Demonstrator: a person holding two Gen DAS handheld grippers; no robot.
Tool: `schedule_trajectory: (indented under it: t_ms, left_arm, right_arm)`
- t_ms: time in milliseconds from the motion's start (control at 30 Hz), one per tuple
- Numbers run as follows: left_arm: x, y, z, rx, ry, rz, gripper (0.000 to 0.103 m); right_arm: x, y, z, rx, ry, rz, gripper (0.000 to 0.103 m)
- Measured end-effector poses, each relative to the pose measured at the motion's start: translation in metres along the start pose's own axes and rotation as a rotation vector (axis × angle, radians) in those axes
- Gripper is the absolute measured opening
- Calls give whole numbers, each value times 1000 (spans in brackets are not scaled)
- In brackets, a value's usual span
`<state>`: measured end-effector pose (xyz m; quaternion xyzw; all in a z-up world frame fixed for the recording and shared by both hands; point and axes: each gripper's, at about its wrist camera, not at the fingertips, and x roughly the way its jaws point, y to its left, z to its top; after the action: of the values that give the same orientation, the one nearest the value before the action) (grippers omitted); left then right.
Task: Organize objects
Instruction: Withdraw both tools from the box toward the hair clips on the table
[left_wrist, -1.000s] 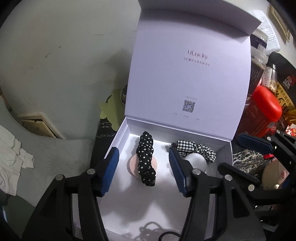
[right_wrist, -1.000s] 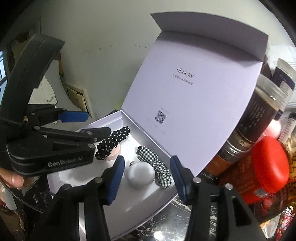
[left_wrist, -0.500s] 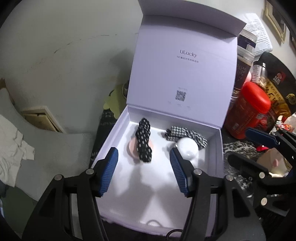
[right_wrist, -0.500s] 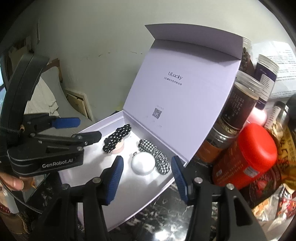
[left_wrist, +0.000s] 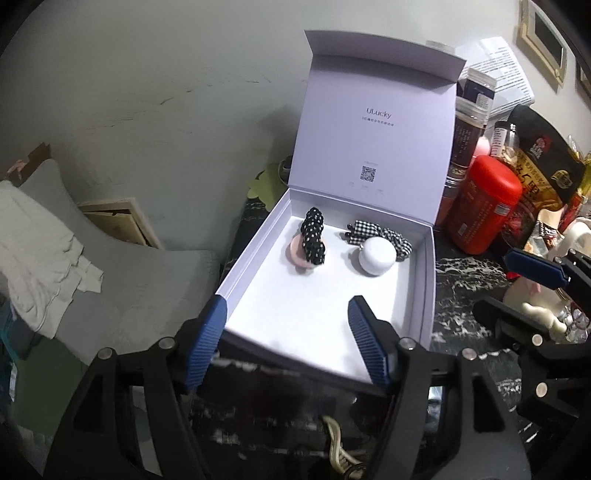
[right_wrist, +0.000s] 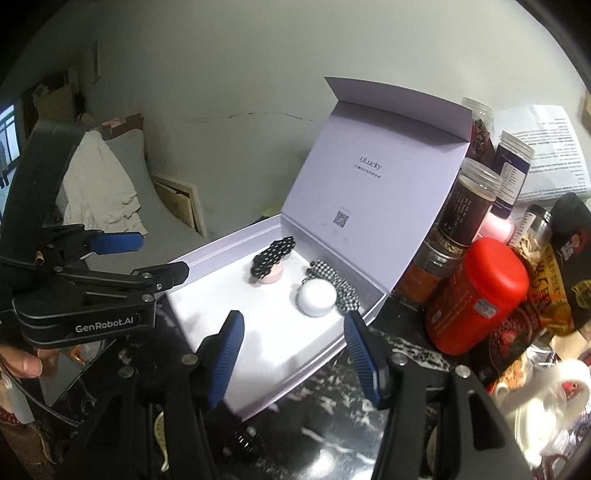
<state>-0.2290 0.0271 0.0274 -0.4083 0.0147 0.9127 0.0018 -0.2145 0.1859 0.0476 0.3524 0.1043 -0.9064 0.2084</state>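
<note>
An open lilac box (left_wrist: 426, 288) (right_wrist: 258, 395) stands on the dark marble counter, its lid upright. Inside lie a black polka-dot scrunchie (left_wrist: 312, 240) (right_wrist: 272, 255) on a pink round compact (left_wrist: 295, 254) (right_wrist: 275, 277), a white round case (left_wrist: 376, 255) (right_wrist: 317, 297) and a black-and-white checked scrunchie (left_wrist: 369, 230) (right_wrist: 345, 297). My left gripper (left_wrist: 286, 341) is open and empty over the box's near edge. My right gripper (right_wrist: 293, 354) is open and empty at the box's right front edge; it also shows in the left wrist view (left_wrist: 517, 284).
A red canister (left_wrist: 484, 210) (right_wrist: 476, 295), jars (right_wrist: 469, 206) and snack bags (right_wrist: 565, 266) crowd the counter right of the box. A white mug (right_wrist: 550, 395) stands at the right front. A grey cushion with cloth (left_wrist: 55, 251) lies left, below the counter.
Both grippers have pulled back and up from the box, so the box looks smaller and farther. The things inside have not moved.
</note>
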Motion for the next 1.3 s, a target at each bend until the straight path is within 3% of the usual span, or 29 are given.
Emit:
schedule_trajectory:
  t_ms: [500, 1300]
  left_arm:
    - [-41, 0, -53, -30, 8, 33, 67]
    - [-61, -29, -139, 5, 70, -31, 68]
  right_arm:
    - [-45, 29, -40, -11, -12, 12, 58]
    - [-61, 36, -126, 51, 53, 33, 60]
